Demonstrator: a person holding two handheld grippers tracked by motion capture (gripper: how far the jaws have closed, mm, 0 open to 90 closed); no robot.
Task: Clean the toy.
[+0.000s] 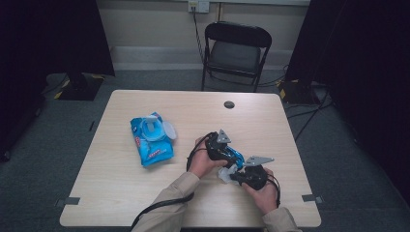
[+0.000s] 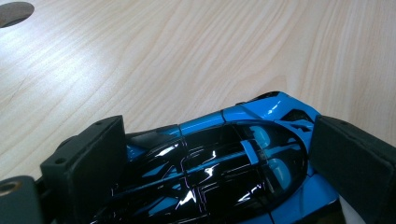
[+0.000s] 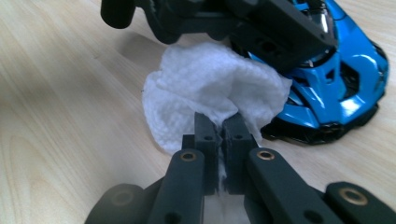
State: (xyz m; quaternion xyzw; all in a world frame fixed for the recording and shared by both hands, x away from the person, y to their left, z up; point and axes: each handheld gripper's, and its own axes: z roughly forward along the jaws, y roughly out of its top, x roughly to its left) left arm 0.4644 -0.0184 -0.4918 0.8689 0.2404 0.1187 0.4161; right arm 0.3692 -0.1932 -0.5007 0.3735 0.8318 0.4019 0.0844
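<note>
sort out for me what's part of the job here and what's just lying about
In use:
- blue toy car, clamped between the left gripper pads
- white wipe, pinched in the right gripper, against the car's side

Lying about:
- blue wipes pack, flap open, on the table at the left
- black folding chair beyond the table

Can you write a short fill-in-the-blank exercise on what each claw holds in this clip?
1. The left claw grips a toy car whose body colour is ____.
2. The right claw is shut on a white ____.
3. The wipes pack lies on the table with its lid ____.

Missing words: blue; wipe; open
</note>
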